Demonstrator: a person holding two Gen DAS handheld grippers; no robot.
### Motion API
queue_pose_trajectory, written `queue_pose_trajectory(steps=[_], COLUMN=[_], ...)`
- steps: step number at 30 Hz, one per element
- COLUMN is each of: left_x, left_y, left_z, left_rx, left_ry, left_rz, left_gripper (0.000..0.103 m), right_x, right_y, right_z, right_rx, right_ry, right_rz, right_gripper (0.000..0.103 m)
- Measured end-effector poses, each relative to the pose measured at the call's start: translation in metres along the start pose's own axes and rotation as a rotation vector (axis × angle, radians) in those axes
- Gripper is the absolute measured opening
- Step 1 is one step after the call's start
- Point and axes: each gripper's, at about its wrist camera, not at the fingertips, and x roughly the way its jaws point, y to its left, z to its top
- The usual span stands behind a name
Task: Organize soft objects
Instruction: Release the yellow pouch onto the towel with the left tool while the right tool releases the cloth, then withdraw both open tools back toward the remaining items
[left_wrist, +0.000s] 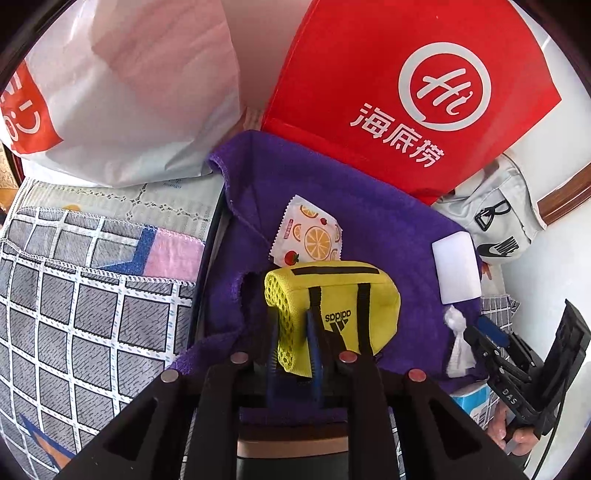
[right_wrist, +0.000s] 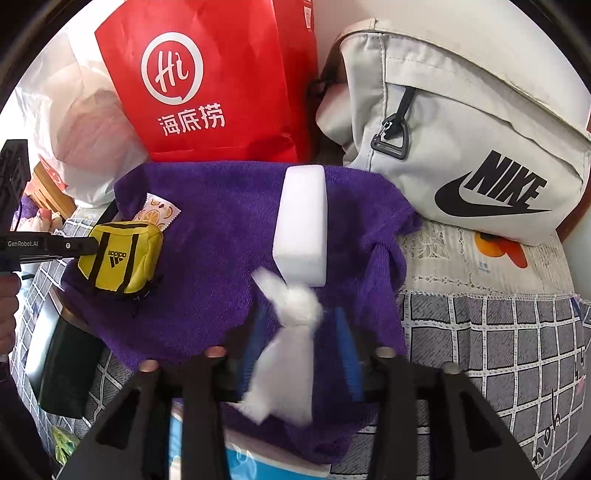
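A purple towel (left_wrist: 369, 236) (right_wrist: 207, 206) is draped over a box. On it lie a small yellow adidas pouch (left_wrist: 343, 295) (right_wrist: 122, 258), a fruit-print packet (left_wrist: 310, 232) (right_wrist: 159, 210) and a white sponge block (left_wrist: 458, 269) (right_wrist: 303, 229). My left gripper (left_wrist: 291, 332) (right_wrist: 92, 247) is shut on the mesh end of the yellow pouch. My right gripper (right_wrist: 299, 332) (left_wrist: 476, 336) is open, with a blurred twisted white tissue (right_wrist: 288, 332) (left_wrist: 458, 339) between its blue fingers, above the towel's front edge.
A red Haidilao bag (left_wrist: 406, 92) (right_wrist: 221, 81) and a white plastic bag (left_wrist: 122, 92) (right_wrist: 74, 122) stand behind the towel. A grey Nike bag (right_wrist: 461, 147) (left_wrist: 498, 225) lies to the right. A checked tablecloth (left_wrist: 74, 295) (right_wrist: 498, 350) covers the table. A blue tissue pack (right_wrist: 240, 461) sits under the towel's front.
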Motion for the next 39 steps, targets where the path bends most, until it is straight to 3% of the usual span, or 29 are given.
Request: queue_pose_trajectory(steps=[5, 16, 23, 39], left_x=[-0.005, -0.054, -0.099, -0.136], left_y=[0.002, 0.007, 0.015, 0.028], left_z=[-0.004, -0.036, -0.075, -0.172], left_rx=[-0.010, -0.025, -0.042, -0.034], left_ry=[0.027, -0.039, -0.131, -0.113], left_rz=[0.013, 0.087, 0.104, 0.064], left_gripper=[0.027, 0.028, 0.028, 0.028], right_x=[-0.010, -0.066, -0.106, -0.156], right_y=[0.004, 0.008, 0.030, 0.103], right_z=[0.000, -0.015, -0.040, -0.129], right_rx=[-0.005, 0.051, 0.062, -0.013], right_ry=[0.005, -0.068, -0.070, -0.072], right_rz=[-0.013, -0.054, 0.000, 0.071], right_gripper=[0.058, 0.064, 0.066, 0.066])
